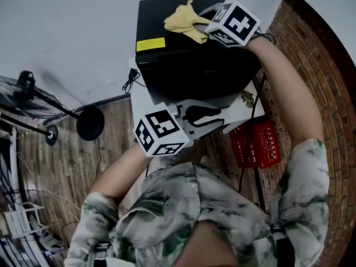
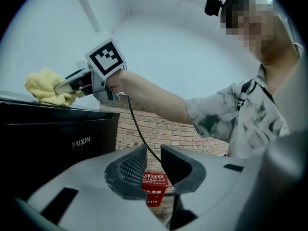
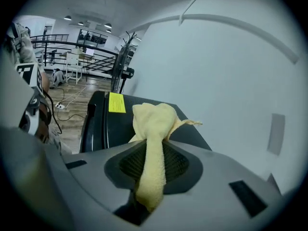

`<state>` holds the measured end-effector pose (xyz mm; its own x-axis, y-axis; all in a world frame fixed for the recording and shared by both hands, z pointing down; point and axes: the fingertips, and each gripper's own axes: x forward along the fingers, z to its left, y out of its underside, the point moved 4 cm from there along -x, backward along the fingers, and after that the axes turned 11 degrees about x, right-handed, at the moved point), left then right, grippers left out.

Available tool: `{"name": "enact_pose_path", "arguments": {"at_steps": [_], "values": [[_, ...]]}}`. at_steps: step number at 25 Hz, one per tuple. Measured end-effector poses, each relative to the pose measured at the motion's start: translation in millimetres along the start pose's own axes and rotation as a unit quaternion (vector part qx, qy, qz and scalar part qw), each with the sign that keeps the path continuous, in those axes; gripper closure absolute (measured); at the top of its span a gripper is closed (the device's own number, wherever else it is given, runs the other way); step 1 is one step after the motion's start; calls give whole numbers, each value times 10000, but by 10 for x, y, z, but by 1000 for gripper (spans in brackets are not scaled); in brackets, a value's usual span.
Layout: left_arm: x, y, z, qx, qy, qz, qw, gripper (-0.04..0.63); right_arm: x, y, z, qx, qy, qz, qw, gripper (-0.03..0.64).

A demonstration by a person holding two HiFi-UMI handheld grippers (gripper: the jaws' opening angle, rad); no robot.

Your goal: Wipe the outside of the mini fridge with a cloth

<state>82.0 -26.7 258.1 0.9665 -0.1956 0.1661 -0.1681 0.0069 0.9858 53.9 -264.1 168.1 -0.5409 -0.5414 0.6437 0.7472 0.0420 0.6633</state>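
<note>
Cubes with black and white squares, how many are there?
2. One marker cube rides on the left gripper, low in front of the mini fridge. The other rides on the right gripper, over the fridge's top by the yellow cloth. None seems hidden.

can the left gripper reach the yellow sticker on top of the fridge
Probably yes: the left gripper is open and empty before the fridge, the yellow sticker lies uncovered, and the right gripper holds the cloth away from it.
</note>
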Motion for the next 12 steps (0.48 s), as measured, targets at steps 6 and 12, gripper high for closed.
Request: {"name": "enact_pose_path", "arguments": {"at_steps": [6,12], "values": [[264,-125,209,38,118,-52,9999,503,-201,589,-675,241,411,435,9979,522],[492,-198,343,75,185,-77,9998,503,-375,1102,-1238,413,859,812,9921,522]]}}
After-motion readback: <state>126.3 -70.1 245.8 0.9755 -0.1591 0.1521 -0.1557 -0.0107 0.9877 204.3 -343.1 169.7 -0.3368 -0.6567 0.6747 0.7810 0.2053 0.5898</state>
